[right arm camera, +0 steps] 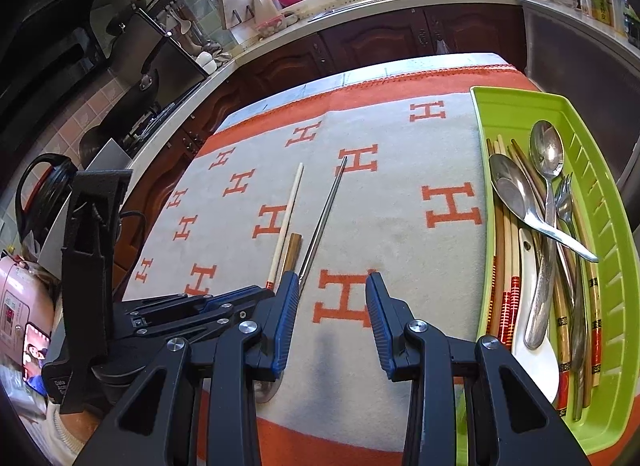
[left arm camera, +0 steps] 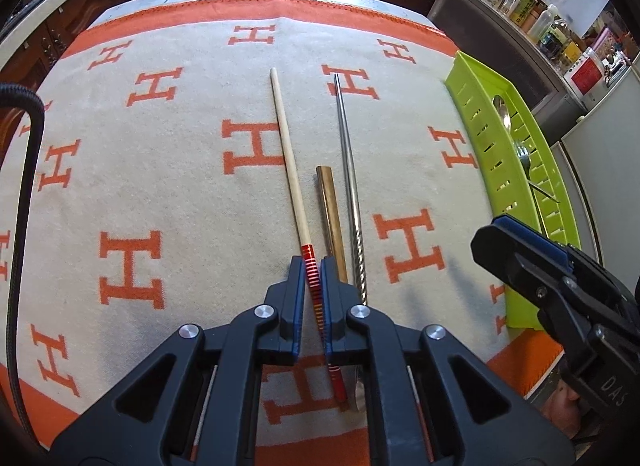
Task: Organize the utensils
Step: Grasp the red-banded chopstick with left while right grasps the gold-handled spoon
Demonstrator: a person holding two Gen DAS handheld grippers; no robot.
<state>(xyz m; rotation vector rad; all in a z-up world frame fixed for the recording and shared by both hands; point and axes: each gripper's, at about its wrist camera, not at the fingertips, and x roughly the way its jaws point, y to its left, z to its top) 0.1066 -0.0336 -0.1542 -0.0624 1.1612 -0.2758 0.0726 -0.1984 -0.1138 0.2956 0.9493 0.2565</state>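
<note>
A wooden chopstick [left arm camera: 288,153] with a red banded end lies lengthwise on the H-patterned cloth [left arm camera: 160,169]. My left gripper [left arm camera: 311,266] is shut on the banded end, low over the cloth; it also shows at the left of the right wrist view [right arm camera: 256,293]. Beside the chopstick [right arm camera: 286,217] lie a brass-coloured handle [left arm camera: 330,217] [right arm camera: 294,248] and a steel chopstick [left arm camera: 348,169] [right arm camera: 324,209] with a twisted end. My right gripper [right arm camera: 332,282] stands open and empty over the cloth, between the steel chopstick and the green tray [right arm camera: 600,193].
The green tray [left arm camera: 472,105] at the cloth's right edge holds spoons [right arm camera: 546,153], a fork, a white ceramic spoon and several chopsticks. A black cable [left arm camera: 20,185] hangs at the left. Kitchen counters with jars and cookware surround the table.
</note>
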